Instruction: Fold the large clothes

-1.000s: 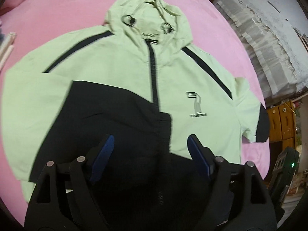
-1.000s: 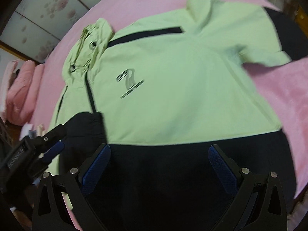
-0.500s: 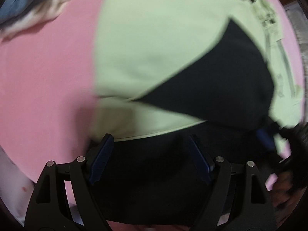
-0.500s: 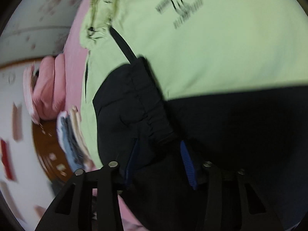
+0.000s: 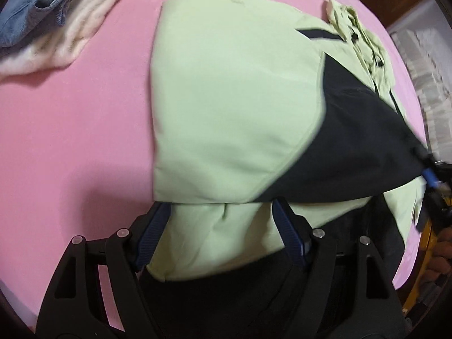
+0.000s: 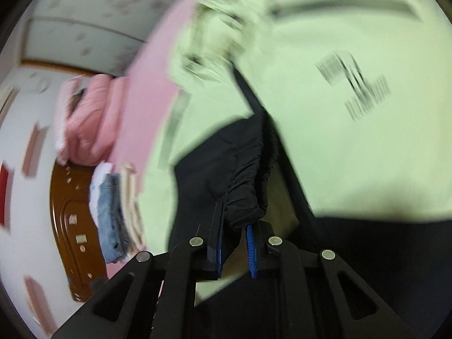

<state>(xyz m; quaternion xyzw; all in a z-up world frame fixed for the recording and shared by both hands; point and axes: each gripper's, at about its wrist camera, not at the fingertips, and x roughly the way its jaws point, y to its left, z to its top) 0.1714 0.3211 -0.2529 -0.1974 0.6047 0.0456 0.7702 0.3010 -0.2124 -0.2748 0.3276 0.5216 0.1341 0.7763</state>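
A pale green and black jacket [image 5: 234, 107] is lying on the pink bed [image 5: 73, 130], its sleeve folded across its body. The right gripper [image 6: 236, 243] is pinching the sleeve's black cuff [image 6: 243, 197] in nearly closed jaws, holding it above the jacket's front beside the zip. The left gripper [image 5: 223, 234] is hovering over the jacket's lower edge with jaws spread wide, gripping nothing. Folded clothes [image 5: 53, 19] are lying on the bed beyond the jacket, well apart from it.
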